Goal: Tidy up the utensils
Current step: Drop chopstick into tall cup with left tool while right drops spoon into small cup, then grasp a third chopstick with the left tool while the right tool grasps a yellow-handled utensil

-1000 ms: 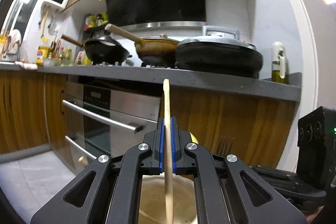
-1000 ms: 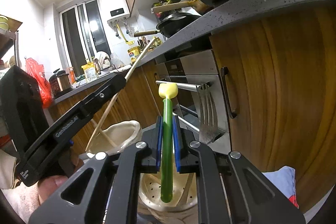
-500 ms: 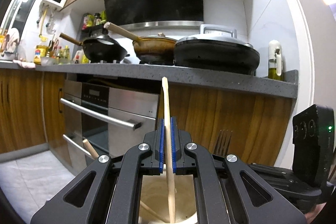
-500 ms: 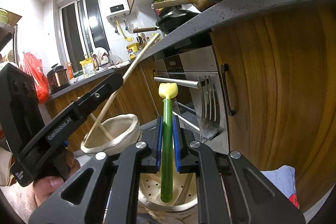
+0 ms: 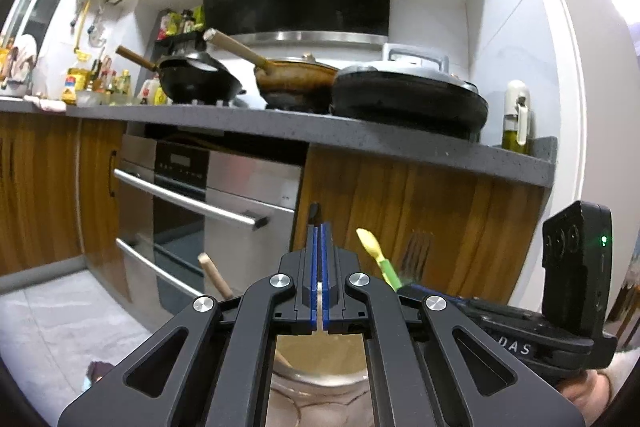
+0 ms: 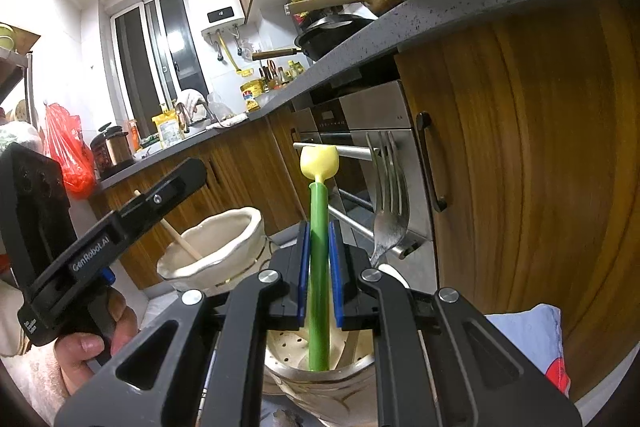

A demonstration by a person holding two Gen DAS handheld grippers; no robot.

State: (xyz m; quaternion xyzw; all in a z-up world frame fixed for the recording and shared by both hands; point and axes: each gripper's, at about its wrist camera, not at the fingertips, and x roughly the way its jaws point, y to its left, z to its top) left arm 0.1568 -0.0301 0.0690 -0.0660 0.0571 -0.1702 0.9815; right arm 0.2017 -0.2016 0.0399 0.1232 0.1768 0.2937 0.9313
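My left gripper (image 5: 320, 243) hangs over a cream holder (image 6: 216, 247); its blue pads stand a sliver apart with nothing between them. A wooden chopstick (image 5: 214, 277) leans in that holder beside it. My right gripper (image 6: 319, 239) has its pads slightly parted around a green utensil with a yellow tip (image 6: 319, 267), which stands in a perforated metal holder (image 6: 296, 355). A metal fork (image 6: 386, 207) stands in the same holder. The green utensil also shows in the left wrist view (image 5: 380, 259).
A grey countertop (image 5: 360, 131) with pans runs above wooden cabinet doors (image 6: 520, 167) and a steel oven (image 5: 208, 195) just ahead. A blue cloth (image 6: 528, 339) lies at the right. The left gripper's body (image 6: 100, 247) is at the right view's left.
The chopstick has left my left gripper and dropped into the cream holder. My right gripper's pads have parted a little from the green utensil.
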